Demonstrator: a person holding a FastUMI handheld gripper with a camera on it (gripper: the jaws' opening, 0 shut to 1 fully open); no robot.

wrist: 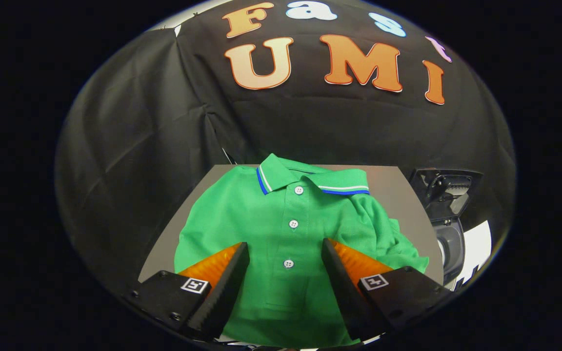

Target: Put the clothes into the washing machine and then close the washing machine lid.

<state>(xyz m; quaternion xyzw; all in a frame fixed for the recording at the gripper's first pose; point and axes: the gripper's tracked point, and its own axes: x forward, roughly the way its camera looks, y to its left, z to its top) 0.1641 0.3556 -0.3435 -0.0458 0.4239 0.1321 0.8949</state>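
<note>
- A green shirt (281,234) is laid flat on a grey table (403,195), collar away from the gripper (286,253).
- The fingers are spread wide above the shirt's placket, gripping nothing.
- A washer (449,229), lid raised, is seen right of the table.

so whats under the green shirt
The green polo shirt lies on a grey table, bare beyond its collar. The open gripper straddles it. Anything beneath the fabric is covered.

Gripper (285,253) camera, close above shirt (286,224), facing forward-down
</note>
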